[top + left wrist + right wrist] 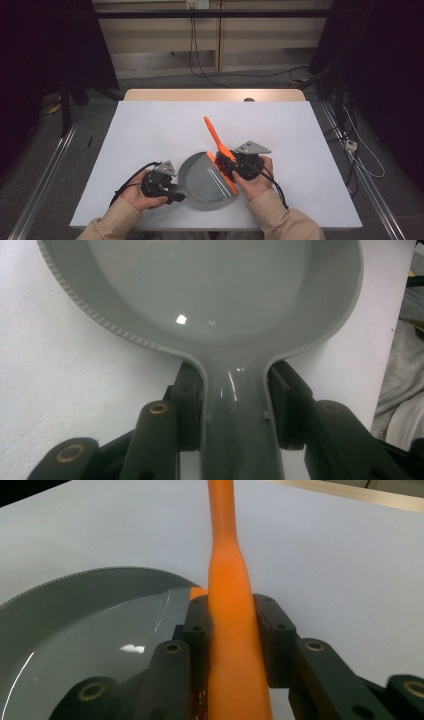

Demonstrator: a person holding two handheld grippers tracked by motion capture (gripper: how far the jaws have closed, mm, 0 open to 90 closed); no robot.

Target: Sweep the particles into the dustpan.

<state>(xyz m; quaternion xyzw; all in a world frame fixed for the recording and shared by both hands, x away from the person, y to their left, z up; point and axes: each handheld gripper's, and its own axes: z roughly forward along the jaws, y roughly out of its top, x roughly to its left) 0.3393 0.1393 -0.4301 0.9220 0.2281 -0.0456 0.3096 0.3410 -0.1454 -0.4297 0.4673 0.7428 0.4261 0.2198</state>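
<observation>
Two grippers are at work near the desk's (150, 120) front edge. The left gripper (170, 192) clenches the grey dustpan's (205, 182) handle, its pads pressed on both sides. The right gripper (235, 167) grasps the orange brush (216, 135), whose handle points toward the far edge, its bristles at the dustpan's rim.

Worktop (150, 130) lies bare across its far half and both sides. The grey dustpan (205, 180) and orange brush (216, 136) occupy the near centre between both hands.
</observation>
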